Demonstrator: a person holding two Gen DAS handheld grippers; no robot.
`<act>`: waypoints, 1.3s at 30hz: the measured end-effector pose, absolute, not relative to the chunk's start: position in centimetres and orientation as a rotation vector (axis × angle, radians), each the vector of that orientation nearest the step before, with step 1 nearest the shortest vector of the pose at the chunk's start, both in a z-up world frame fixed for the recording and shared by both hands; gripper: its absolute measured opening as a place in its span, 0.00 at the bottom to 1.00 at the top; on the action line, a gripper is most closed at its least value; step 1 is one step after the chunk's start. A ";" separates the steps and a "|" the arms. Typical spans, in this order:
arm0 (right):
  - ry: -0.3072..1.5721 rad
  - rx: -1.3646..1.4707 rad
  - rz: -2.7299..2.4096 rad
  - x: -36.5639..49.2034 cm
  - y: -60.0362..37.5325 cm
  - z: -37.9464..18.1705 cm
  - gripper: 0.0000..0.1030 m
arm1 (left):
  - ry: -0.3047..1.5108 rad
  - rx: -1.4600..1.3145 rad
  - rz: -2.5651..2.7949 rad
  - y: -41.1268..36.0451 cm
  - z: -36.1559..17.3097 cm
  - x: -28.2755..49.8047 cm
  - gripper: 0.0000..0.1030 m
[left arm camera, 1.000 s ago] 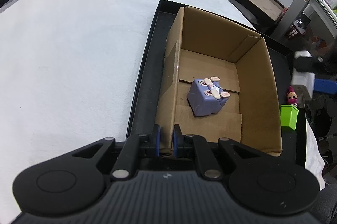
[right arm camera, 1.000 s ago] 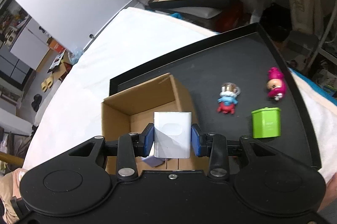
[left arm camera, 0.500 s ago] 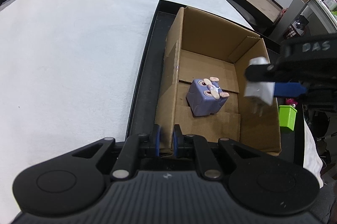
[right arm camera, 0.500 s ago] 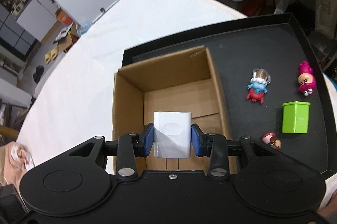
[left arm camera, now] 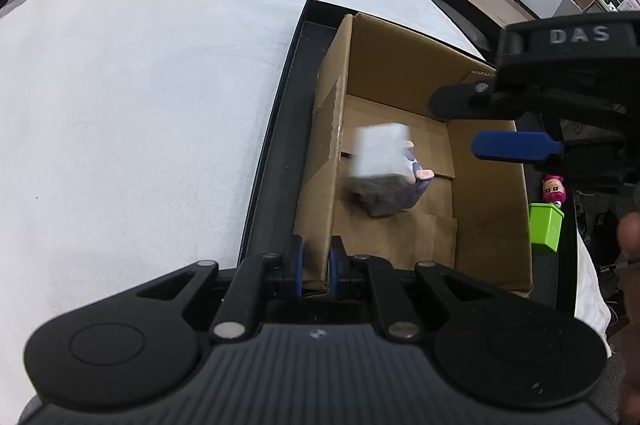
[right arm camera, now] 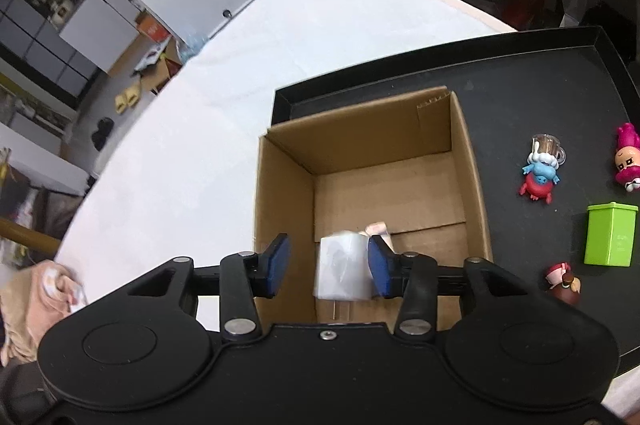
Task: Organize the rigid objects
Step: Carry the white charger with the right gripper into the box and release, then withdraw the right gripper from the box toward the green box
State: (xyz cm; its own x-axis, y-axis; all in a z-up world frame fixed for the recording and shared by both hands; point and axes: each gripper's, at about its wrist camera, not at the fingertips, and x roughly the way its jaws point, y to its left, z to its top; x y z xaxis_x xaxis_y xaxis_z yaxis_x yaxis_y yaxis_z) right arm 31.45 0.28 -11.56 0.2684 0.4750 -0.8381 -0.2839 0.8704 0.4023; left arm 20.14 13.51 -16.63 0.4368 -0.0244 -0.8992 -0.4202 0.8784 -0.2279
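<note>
A plain brown corrugated cardboard box (left arm camera: 400,97), open-topped with its flaps folded flat on the floor, sits in the near-left part of a shallow black tray (right arm camera: 520,73) with a raised rim, and the tray lies on a soft white cloth surface (left arm camera: 140,85). The left gripper (left arm camera: 316,261) is clamped on the box's near-left wall, its blue pads pressing the cardboard edge from both sides. The right gripper (right arm camera: 328,261) hangs over the box with its jaws opening; the smooth white blocky charger (right arm camera: 342,271), two metal prongs showing at its lower end, sits between the blue pads, clear of the left pad and close against the right one. In the left wrist view the charger (left arm camera: 380,153) appears blurred, inside the box and above a lilac cube-shaped toy (left arm camera: 394,197) with pale pink ears that rests on the box floor. On the bare matte tray to the right of the box lie a glossy green plastic bin (right arm camera: 610,233), a blue-and-red figure (right arm camera: 540,173), a pink figure (right arm camera: 628,161) and a small brown-and-pink figure (right arm camera: 564,281).
</note>
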 end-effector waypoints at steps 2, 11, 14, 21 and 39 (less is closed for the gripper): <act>1.190 0.183 0.510 31.4 -0.1 -11.3 0.42 | 1.102 -0.455 0.263 13.5 -16.7 20.1 0.11; 1.181 0.198 0.485 31.3 -2.9 -10.2 0.42 | 1.100 -0.462 0.258 13.6 -16.7 20.1 0.11; 1.173 0.202 0.471 31.2 -4.0 -9.8 0.45 | 1.099 -0.464 0.261 13.6 -16.8 20.1 0.11; 1.160 0.195 0.430 31.2 -6.2 -9.5 0.48 | 1.098 -0.466 0.262 13.6 -16.7 20.0 0.11; 1.156 0.225 0.353 32.3 -12.0 -10.2 0.60 | 1.110 -0.446 0.286 13.1 -16.5 20.3 0.11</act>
State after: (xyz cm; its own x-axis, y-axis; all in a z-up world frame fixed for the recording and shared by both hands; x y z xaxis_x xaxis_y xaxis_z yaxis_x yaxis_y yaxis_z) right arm 32.28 -11.97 -10.17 0.3566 0.3852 -0.8511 -0.1564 0.9228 0.3521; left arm 20.33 13.13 -16.52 0.4215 0.0012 -0.9068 -0.4374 0.8763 -0.2021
